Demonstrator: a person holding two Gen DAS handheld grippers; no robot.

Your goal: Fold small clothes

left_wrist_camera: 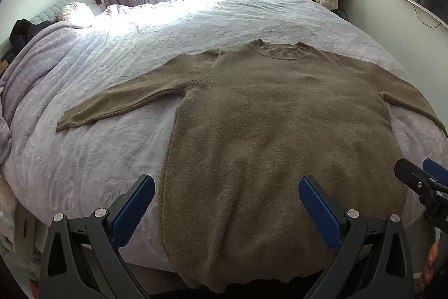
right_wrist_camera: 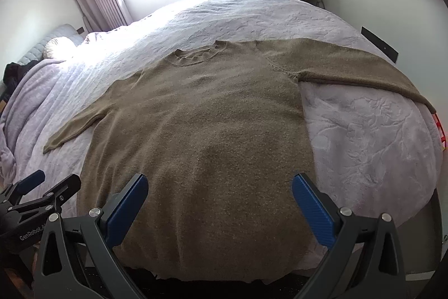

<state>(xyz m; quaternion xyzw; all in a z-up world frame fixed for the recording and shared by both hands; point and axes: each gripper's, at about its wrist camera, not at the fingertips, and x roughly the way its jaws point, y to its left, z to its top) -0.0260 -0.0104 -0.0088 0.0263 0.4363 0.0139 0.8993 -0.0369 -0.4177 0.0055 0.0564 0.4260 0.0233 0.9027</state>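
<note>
Left wrist view: brown sweater (left_wrist_camera: 280, 131) lying flat on the bed (left_wrist_camera: 112, 153), long axis running hem-near to collar-far, hem directly ahead of the wide-open, empty left gripper (left_wrist_camera: 226, 198) and right gripper (right_wrist_camera: 219, 195), each nearest its own-side sleeve.
</note>
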